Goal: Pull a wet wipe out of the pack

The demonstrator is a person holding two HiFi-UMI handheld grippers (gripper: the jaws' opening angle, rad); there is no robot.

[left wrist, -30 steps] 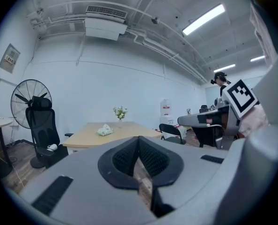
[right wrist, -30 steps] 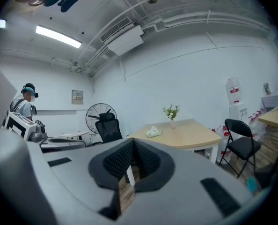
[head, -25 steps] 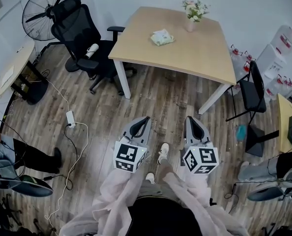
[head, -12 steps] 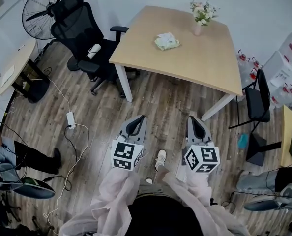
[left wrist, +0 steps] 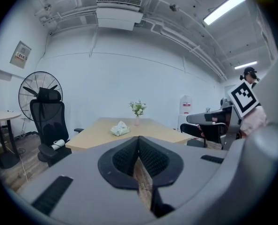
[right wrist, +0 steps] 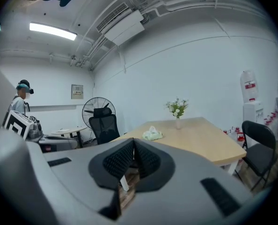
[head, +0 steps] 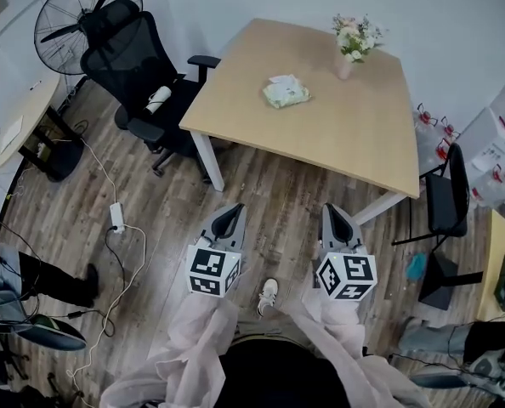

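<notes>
Both tongs pressed together and empty, closing in on the worktop.

The person has stepped forward: the left tongs and right tongs now sit nearer the worktop than a moment ago, but they are over the wooden floor, short of its near edge. The wet wipe pack lies well ahead of the tongs, roughly between the lines along which they point, with a vase of flowers beyond it. So nothing is gripped and the pull has not begun; I judge this is only the approach. The pack is too small to read: a pale tuft on top may be a wipe poking out. Loose sleeves cover both hands.
</notes>
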